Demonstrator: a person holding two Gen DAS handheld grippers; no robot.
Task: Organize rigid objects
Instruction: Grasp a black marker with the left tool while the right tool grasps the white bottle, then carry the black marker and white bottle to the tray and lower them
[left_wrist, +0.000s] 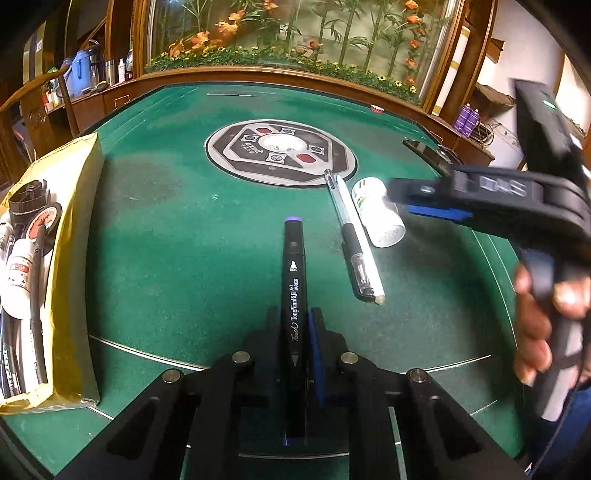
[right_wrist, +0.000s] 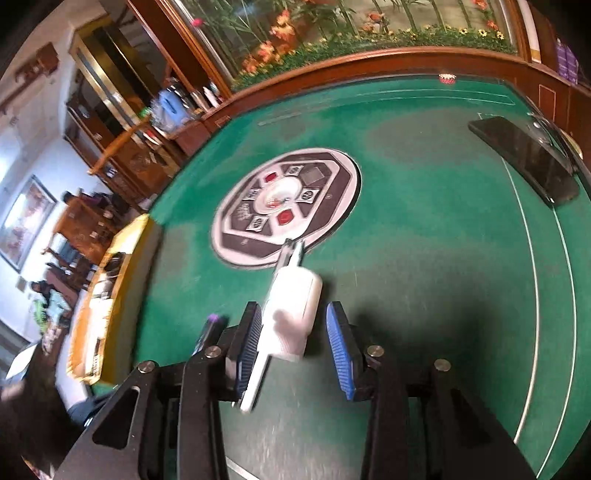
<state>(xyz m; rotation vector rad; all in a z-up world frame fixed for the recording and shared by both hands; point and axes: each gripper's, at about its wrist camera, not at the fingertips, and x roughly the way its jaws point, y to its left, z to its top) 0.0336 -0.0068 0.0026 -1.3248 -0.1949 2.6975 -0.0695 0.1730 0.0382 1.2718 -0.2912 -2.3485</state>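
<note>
A black art marker (left_wrist: 293, 266) with a purple end lies along my left gripper (left_wrist: 294, 314), which is shut on its barrel just above the green table (left_wrist: 166, 240). To its right lie a clear gel pen (left_wrist: 347, 236), a white pen (left_wrist: 362, 251) and a white bottle (left_wrist: 376, 212) on its side. My right gripper (left_wrist: 400, 201) hovers over that bottle. In the right wrist view the white bottle (right_wrist: 291, 314) lies between the blue pads (right_wrist: 341, 347) of the right gripper (right_wrist: 293, 308), which is open, with a gap on the right side. The white pen (right_wrist: 255, 376) runs under the bottle.
A yellow box (left_wrist: 74, 229) holding pens and small bottles sits at the table's left edge, also the yellow box (right_wrist: 110, 295). A round control panel (left_wrist: 280, 151) marks the table's centre. A black phone (right_wrist: 524, 158) lies at the far right. A person's hand (left_wrist: 535, 317) holds the right gripper's handle.
</note>
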